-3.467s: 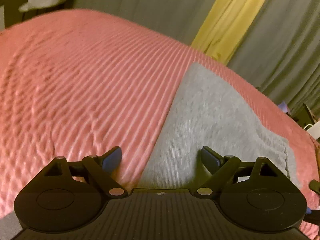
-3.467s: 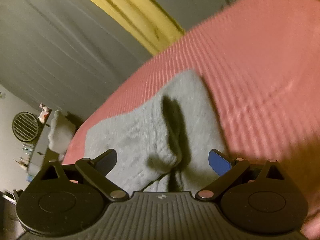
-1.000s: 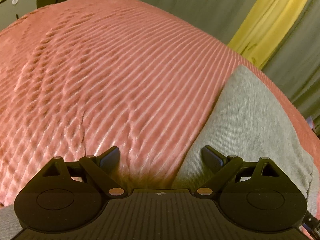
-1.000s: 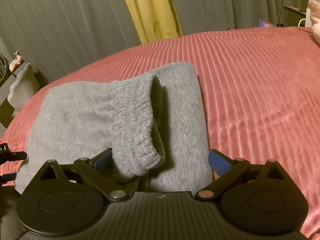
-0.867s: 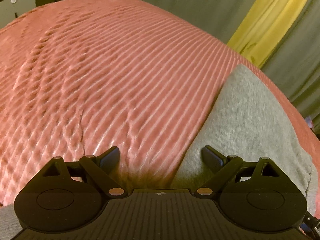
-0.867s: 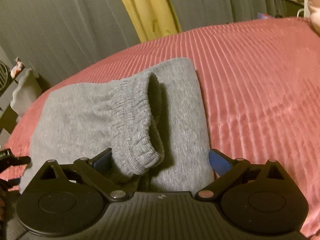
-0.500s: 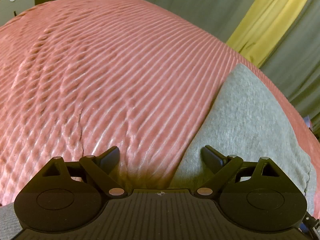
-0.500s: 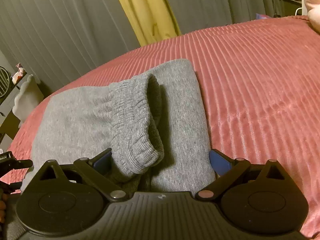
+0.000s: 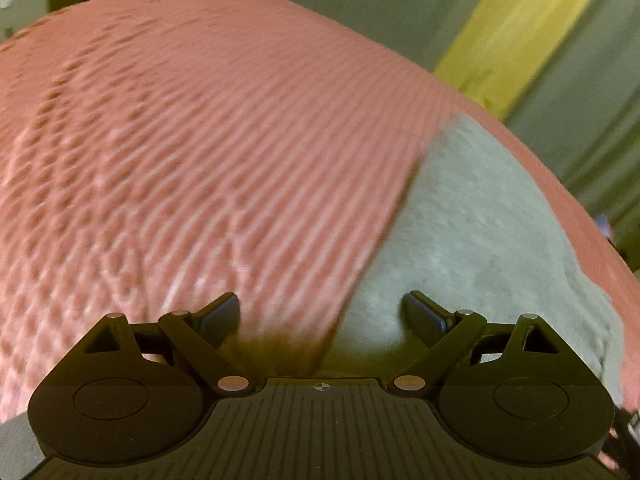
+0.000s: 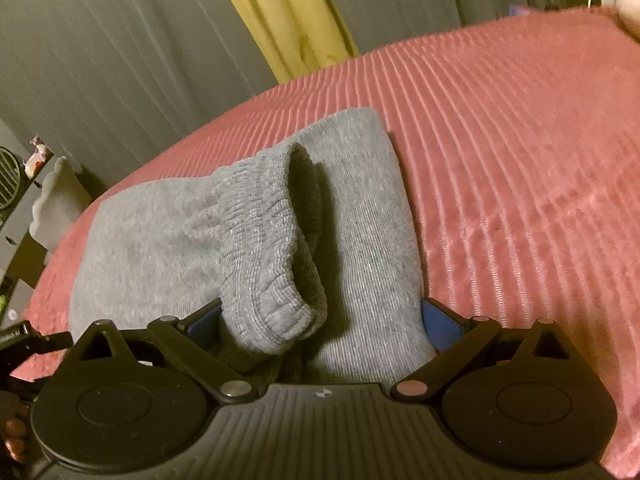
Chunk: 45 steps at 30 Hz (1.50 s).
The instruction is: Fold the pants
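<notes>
The grey pants (image 10: pixel 168 232) lie folded on a pink ribbed bedspread (image 10: pixel 520 160). Their elastic waistband (image 10: pixel 264 256) curls up on top of the fold. In the right wrist view my right gripper (image 10: pixel 322 318) is open, with the waistband and folded edge lying between its fingers. In the left wrist view the pants (image 9: pixel 472 240) fill the right side. My left gripper (image 9: pixel 320 312) is open and low over the pants' left edge, with one finger over the bedspread (image 9: pixel 200 140) and one over the cloth.
Grey curtains (image 10: pixel 120 60) with a yellow strip (image 10: pixel 288 16) hang behind the bed. A white object (image 10: pixel 52 208) and a round vent (image 10: pixel 8 180) are on furniture at the left. The left gripper's body (image 10: pixel 24 340) shows at the left edge.
The left gripper has shifted slightly, and its view is now blurred by motion. The right gripper has moved closer to the waistband, which now sits between its fingers. Both stay open.
</notes>
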### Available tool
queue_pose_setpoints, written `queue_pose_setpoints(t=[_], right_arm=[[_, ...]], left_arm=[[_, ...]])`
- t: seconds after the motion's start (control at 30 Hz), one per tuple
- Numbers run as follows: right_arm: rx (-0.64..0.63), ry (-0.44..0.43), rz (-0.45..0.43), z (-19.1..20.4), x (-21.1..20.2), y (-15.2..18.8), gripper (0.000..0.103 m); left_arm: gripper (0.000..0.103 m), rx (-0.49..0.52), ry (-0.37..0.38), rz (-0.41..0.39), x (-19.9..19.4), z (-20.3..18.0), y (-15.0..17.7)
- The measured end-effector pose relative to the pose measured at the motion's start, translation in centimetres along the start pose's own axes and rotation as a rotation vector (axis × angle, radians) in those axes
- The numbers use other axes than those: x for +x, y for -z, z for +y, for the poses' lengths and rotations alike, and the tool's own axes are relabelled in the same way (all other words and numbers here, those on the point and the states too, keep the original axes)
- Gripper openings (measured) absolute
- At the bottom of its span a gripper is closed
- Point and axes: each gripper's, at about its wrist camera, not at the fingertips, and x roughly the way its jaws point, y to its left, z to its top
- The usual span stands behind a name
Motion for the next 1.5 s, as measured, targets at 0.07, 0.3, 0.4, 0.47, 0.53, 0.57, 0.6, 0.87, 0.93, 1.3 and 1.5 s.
queue_pose_setpoints(t=[0.07,0.3,0.4,0.47,0.53,0.57,0.6,0.87,0.93,1.3,1.5], right_arm=[[0.014,-0.026,0.033,-0.5,0.4,-0.6,0.099],[0.011,-0.086,0.108,-1.1,1.3,-2.0,0.099],[0.014,-0.105,0.149,-1.4,1.8,-2.8,0.099],[0.019,-0.133,0.183,-1.8,2.1,-3.5,0.099],[0.024,-0.170,0.210,-2.1,2.5,-4.0,0.099],[0.027,-0.186,0.219,-2.3,2.7,-4.2,0.099],[0.031,-0.196,0.228,-2.4,2.9,-4.4,0.099],[0.064,-0.311,0.279,-3.9,3.7,-5.7,0.099],[0.137,-0.369,0.282,-5.3,3.8,-6.0,0.099],[0.159,-0.405,0.234,-3.9,5.9,-6.5,0.098],[0.104,-0.419,0.255,-1.9,6.1,-6.8,0.066]], left_arm=[[0.094,0.038,0.060,0.028,0.4,-0.4,-0.5],[0.095,0.218,0.248,0.103,2.2,-3.3,-2.6],[0.095,0.267,0.257,0.150,4.0,-4.0,-3.5],[0.095,0.272,0.277,0.172,4.8,-4.0,-4.2],[0.096,0.291,0.294,0.181,5.5,-4.0,-4.9],[0.096,0.295,0.307,0.190,5.9,-4.0,-5.2],[0.096,0.293,0.323,0.202,6.3,-4.0,-5.5],[0.099,0.337,0.430,0.255,7.7,-3.6,-5.7],[0.099,0.337,0.446,0.264,7.9,-3.1,-5.7],[0.103,0.409,0.454,0.247,9.3,-5.5,-6.2],[0.090,0.419,0.482,0.244,9.0,-5.1,-6.0]])
